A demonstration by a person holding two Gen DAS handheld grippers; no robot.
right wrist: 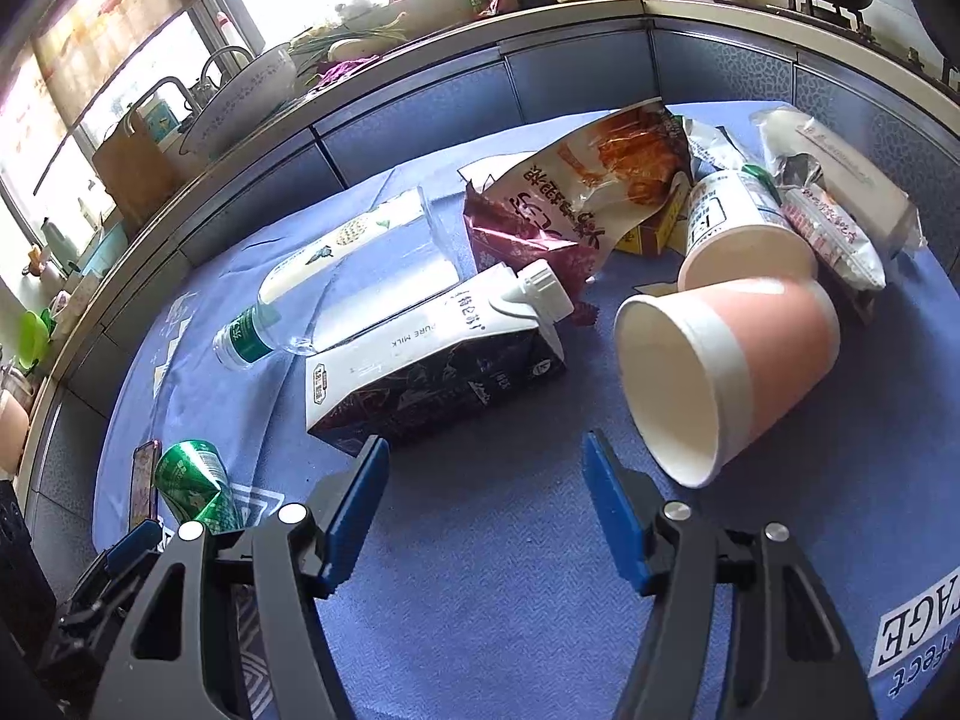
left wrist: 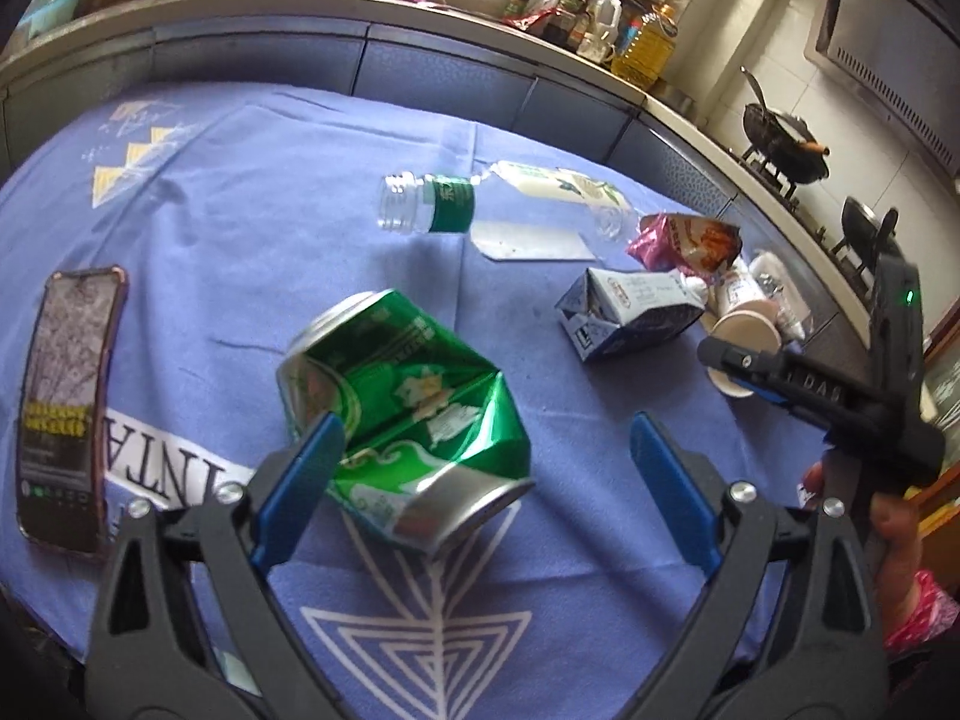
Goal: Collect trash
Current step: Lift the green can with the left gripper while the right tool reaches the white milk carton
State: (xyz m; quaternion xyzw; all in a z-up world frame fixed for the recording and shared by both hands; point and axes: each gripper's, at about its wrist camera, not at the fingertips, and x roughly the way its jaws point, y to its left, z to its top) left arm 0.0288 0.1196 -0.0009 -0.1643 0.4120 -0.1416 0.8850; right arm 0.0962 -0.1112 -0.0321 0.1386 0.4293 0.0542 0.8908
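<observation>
A crushed green can [left wrist: 408, 414] lies on the blue cloth [left wrist: 240, 192]. My left gripper [left wrist: 486, 450] is open around it; the left pad touches or overlaps the can's left side, the right pad stands apart. My right gripper [right wrist: 486, 468] is open and empty above the cloth, between a milk carton [right wrist: 432, 360] and a pink paper cup [right wrist: 732, 372] lying on its side. The can also shows in the right wrist view [right wrist: 192, 486]. A clear plastic bottle [left wrist: 432, 210], a snack bag [right wrist: 576, 204], a second cup [right wrist: 738, 222] and wrappers [right wrist: 840, 204] lie further back.
A phone [left wrist: 66, 402] lies on the cloth at the left of the can. The right gripper's body [left wrist: 840, 396] is at the right of the left wrist view. A kitchen counter [left wrist: 420, 18] with bottles and a stove runs behind the table.
</observation>
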